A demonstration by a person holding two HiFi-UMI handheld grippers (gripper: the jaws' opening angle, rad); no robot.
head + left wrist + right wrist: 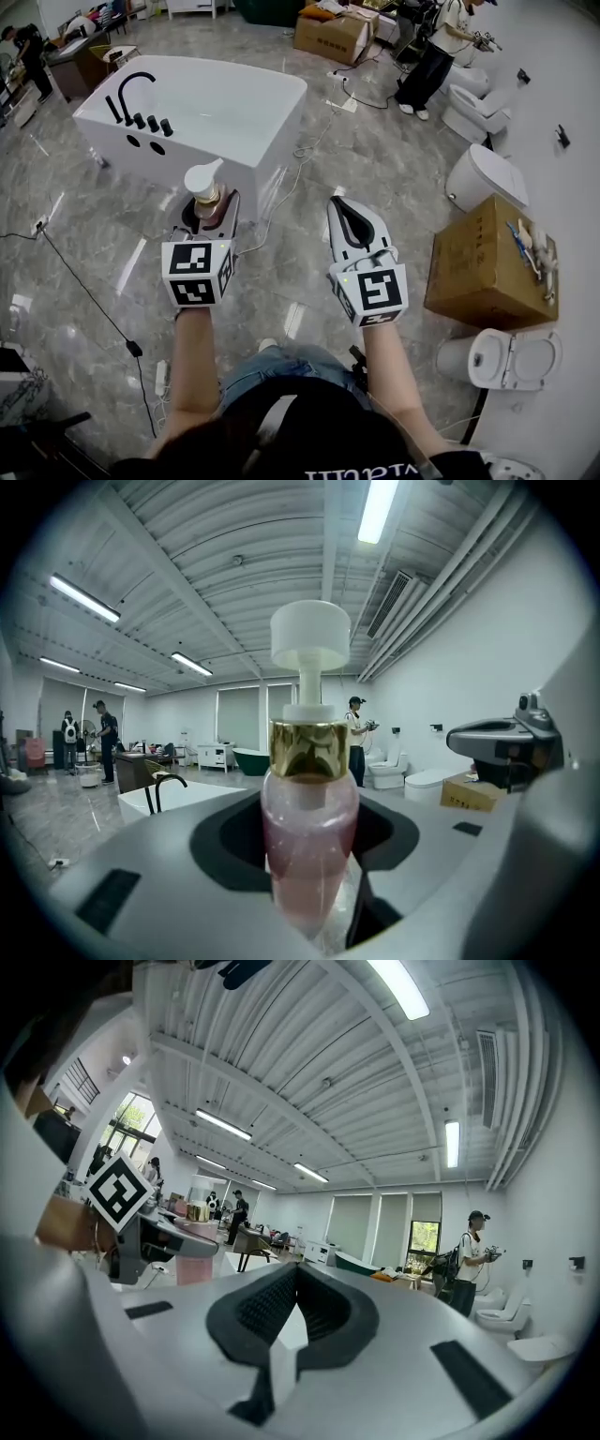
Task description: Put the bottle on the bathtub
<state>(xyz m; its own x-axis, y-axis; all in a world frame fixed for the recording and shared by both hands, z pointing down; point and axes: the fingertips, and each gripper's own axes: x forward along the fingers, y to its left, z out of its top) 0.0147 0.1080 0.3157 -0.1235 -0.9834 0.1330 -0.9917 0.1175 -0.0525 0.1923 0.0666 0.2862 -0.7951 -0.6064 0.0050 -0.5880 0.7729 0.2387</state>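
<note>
My left gripper point(210, 208) is shut on a pink pump bottle point(205, 192) with a gold collar and a white pump head. In the left gripper view the bottle point(309, 846) stands upright between the jaws. It is held in the air in front of the white bathtub point(253, 111), which has a black faucet point(134, 94) at its left end. My right gripper point(354, 222) is shut and holds nothing, level with the left one. In the right gripper view its pads point(281, 1309) are pressed together.
A cardboard box point(487, 264) lies on the floor at the right, with white toilets point(511, 359) beside it and farther back point(484, 175). A person point(436, 52) stands at the back right. Cables point(89, 291) run across the marble floor at the left.
</note>
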